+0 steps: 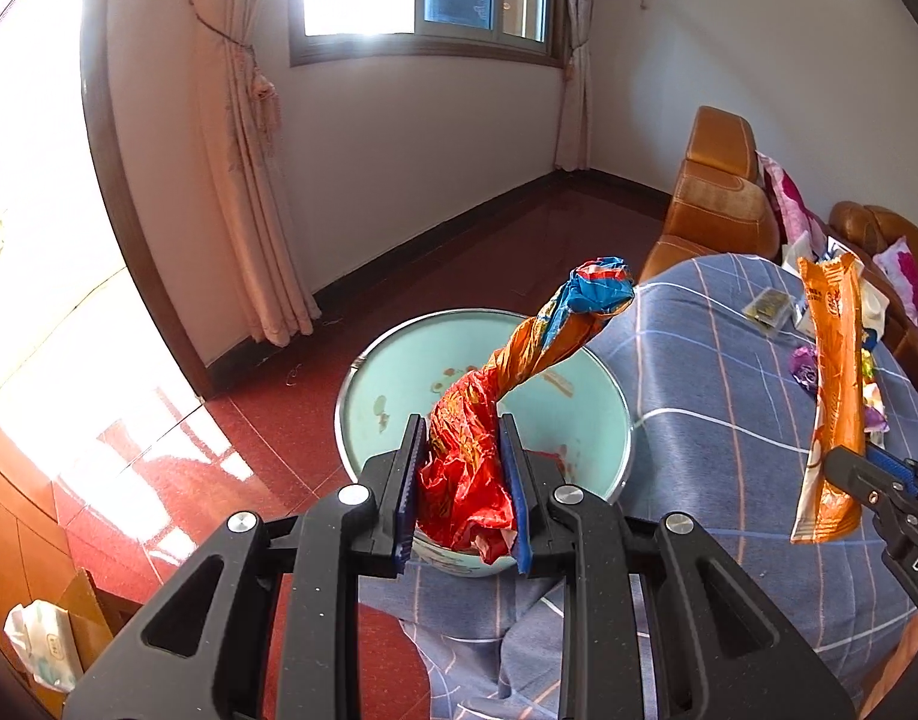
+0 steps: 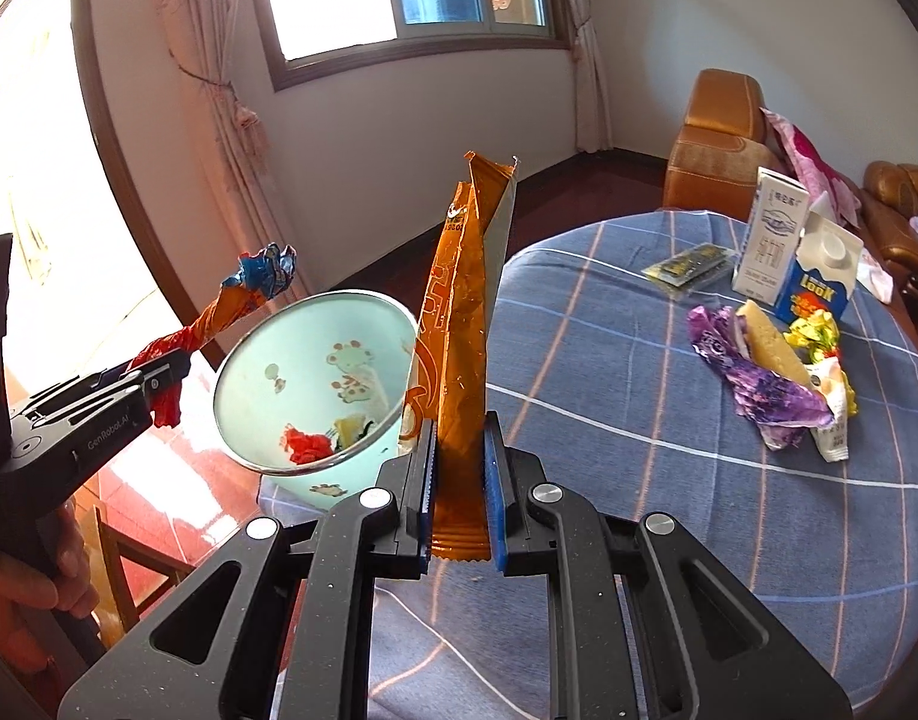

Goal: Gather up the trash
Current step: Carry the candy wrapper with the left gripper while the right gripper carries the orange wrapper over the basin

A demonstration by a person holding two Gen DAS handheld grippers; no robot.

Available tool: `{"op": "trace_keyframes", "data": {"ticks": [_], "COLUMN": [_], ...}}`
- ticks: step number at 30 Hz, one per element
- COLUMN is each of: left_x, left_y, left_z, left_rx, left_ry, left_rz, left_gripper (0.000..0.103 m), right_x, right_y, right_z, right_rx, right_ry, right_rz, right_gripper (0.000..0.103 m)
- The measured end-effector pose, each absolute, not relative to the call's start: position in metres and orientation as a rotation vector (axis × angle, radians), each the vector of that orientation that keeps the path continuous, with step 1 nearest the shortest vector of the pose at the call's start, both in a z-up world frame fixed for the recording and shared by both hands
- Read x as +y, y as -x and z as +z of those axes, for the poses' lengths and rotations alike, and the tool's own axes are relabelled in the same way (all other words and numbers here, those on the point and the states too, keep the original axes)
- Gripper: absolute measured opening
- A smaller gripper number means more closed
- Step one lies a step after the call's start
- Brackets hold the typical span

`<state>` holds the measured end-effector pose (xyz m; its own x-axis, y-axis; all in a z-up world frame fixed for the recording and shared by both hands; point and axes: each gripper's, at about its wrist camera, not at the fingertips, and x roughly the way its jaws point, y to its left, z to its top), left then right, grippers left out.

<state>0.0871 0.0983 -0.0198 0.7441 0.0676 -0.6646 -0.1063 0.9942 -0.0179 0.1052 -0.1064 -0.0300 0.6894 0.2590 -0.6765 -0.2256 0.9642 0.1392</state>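
- The left gripper (image 1: pixel 462 480) is clamped on a crumpled red, orange and blue foil snack wrapper (image 1: pixel 507 384); its blue pads press the red end from both sides, and the twisted blue end sticks up and away.
- That wrapper hangs over the mouth of a pale turquoise round bin with a metal rim (image 1: pixel 363 372), which stands at the edge of the table; the right wrist view shows red and yellow scraps lying in its bottom.
- The right gripper (image 2: pixel 459 480) is closed tight on the lower end of a long, flat orange foil packet (image 2: pixel 456 330), which stands upright with its torn top open, just beside the bin's rim.
- The round table wears a blue checked cloth (image 2: pixel 639 420).
- On the cloth, well apart from the bin, lie a purple crumpled wrapper (image 2: pixel 753 378), a white milk carton (image 2: pixel 768 240), a blue carton (image 2: pixel 816 282) and a small dark sachet (image 2: pixel 690 264).
- A person's hand (image 2: pixel 15 576) grips the left gripper's handle.
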Motion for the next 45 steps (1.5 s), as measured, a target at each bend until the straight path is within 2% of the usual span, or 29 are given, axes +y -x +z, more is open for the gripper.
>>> {"op": "trace_keyframes", "data": {"ticks": [26, 45], "left_x": [0.14, 0.132], "left_y": [-0.088, -0.124], "left_z": [-0.015, -0.041], "left_rx": [0.706, 0.778], "left_ry": [0.091, 0.078], "left_rz": [0.198, 0.206], "left_gripper": [0.024, 0.024], "right_x": [-0.043, -0.022], "right_y": [-0.133, -0.169], "right_z": [-0.028, -0.054], "right_rx": [0.754, 0.816], "right_ry": [0.019, 0.052], "right_rz": [0.392, 0.412], "right_gripper": [0.015, 0.015]}}
